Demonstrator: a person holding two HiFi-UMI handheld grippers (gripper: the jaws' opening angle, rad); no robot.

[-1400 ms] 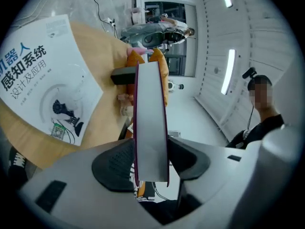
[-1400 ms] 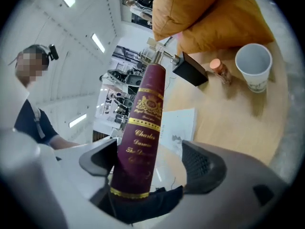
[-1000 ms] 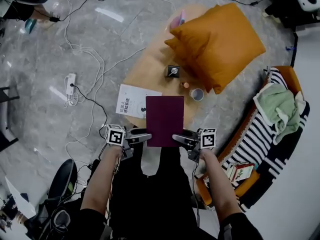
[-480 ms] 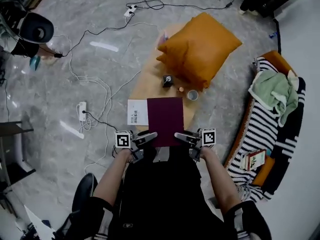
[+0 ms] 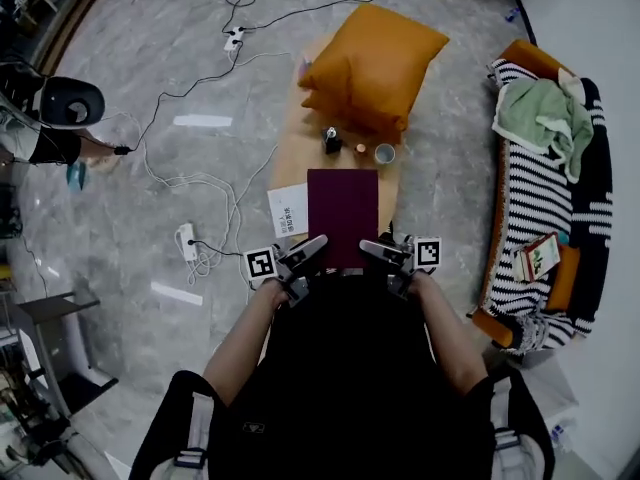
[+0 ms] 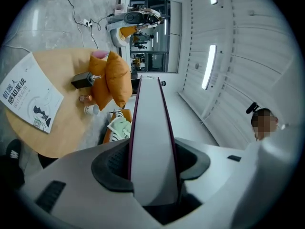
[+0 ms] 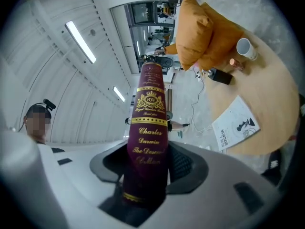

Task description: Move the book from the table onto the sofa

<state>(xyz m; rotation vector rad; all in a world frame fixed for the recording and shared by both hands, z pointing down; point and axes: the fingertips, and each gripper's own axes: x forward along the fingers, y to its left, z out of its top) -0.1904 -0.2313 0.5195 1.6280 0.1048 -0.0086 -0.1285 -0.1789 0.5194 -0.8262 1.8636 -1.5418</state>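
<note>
Operator wears a black short-sleeved top (image 5: 350, 368), sleeves ending near the elbows. A light grey webbing strap (image 5: 192, 430) crosses each shoulder. A small black camera unit (image 6: 252, 108) sits on the head

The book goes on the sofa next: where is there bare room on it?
The middle of the sofa is free, between the green cloth at its far end and the small book beside the orange cushion. Both ends are crowded: cloth heaped at one, small book and cushion at the other.
</note>
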